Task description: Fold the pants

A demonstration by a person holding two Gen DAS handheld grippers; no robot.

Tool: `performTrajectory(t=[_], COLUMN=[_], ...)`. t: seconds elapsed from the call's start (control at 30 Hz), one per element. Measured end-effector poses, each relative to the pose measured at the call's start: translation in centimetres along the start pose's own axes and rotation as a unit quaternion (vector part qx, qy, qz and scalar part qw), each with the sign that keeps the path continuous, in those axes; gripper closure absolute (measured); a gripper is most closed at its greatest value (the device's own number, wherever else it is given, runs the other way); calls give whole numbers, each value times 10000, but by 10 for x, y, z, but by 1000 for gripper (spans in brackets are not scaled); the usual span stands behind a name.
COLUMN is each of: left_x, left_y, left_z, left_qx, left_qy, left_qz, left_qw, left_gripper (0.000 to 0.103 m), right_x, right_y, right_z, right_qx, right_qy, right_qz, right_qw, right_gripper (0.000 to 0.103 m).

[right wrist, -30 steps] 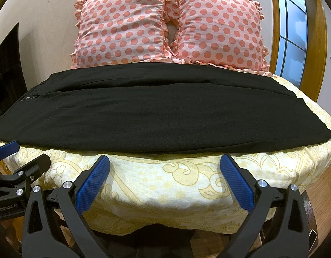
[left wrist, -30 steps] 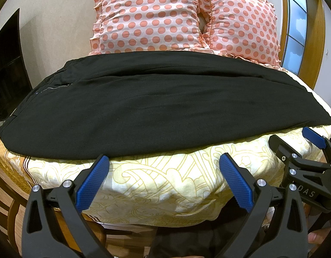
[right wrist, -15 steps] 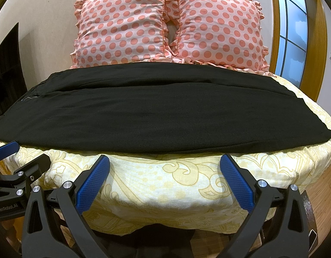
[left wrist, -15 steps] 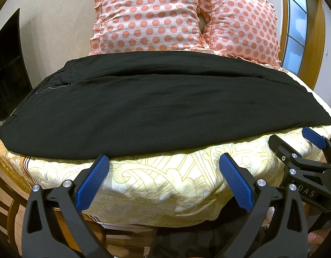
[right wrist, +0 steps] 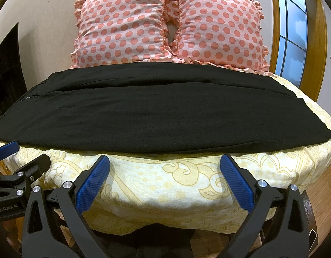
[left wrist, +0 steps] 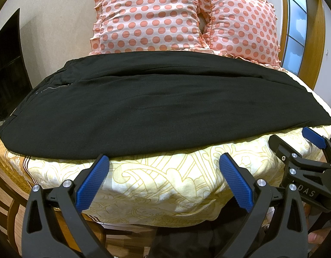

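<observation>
The pants (left wrist: 157,107) lie flat across the bed (left wrist: 165,182), waist at 9 o'clock, hems at 3, apparently already halved leg on leg. The left gripper (left wrist: 163,180) and right gripper (right wrist: 164,181) hover at 6 o'clock, jaws wide, holding nothing; the crosswise folds look still undone.

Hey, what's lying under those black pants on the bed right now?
The black pants lie flat on a cream quilt with a yellow pattern, which shows along the near edge. Whatever is beneath the pants' middle is covered. Two polka-dot pillows stand behind them.
</observation>
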State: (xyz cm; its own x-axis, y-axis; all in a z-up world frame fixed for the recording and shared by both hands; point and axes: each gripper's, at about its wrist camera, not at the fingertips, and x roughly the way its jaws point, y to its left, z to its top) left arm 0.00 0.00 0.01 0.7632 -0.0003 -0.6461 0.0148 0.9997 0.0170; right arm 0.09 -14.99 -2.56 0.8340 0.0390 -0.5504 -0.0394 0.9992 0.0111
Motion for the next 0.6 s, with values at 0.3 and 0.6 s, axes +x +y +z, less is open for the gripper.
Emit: performTrajectory(t=[0.3, 0.6], left_x=[0, 0], left_y=[0, 0], left_z=[0, 0], left_qx=[5, 5], left_qy=[3, 22], left_qz=[0, -1], left_qw=[10000, 10000], left_gripper=[2, 2], right_x=[0, -1], right_y=[0, 0], right_z=[1, 2], right_qx=[1, 4], right_qy=[-5, 3], right_qz=[-1, -5], right_qw=[10000, 10000], right_gripper=[1, 1])
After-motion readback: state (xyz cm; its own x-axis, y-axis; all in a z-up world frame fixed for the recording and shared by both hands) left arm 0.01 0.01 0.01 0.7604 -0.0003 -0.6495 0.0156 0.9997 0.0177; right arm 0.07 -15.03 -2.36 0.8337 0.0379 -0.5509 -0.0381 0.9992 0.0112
